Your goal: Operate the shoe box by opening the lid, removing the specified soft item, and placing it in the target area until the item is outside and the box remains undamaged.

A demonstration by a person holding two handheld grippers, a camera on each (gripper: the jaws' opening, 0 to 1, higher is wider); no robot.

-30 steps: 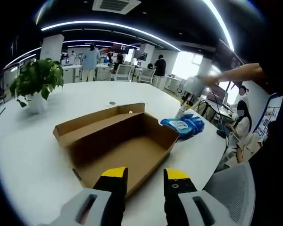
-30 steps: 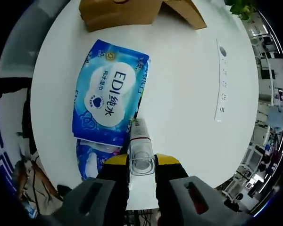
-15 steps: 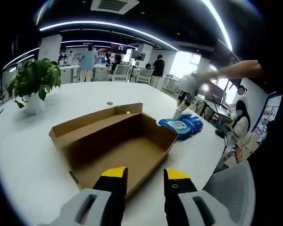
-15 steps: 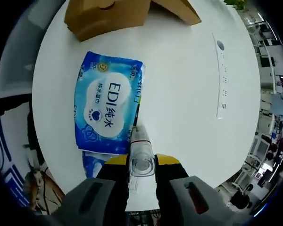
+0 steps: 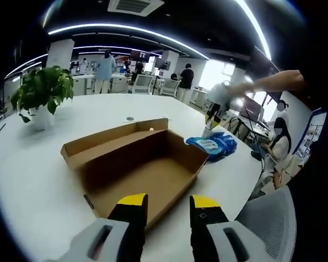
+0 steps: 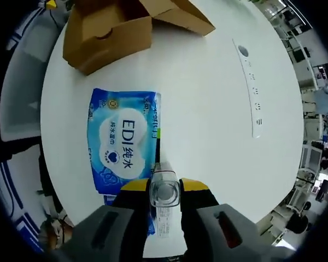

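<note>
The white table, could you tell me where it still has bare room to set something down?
Right gripper view: a broad bare stretch of table lies between the blue wipes pack and the white power strip. Left gripper view: another between the potted plant and the open cardboard box. It is crowded near the edge, where pack and box sit close.

Open office [image 5: 153, 82] — white table [image 5: 33, 164], strip lights [image 5: 126, 30]
</note>
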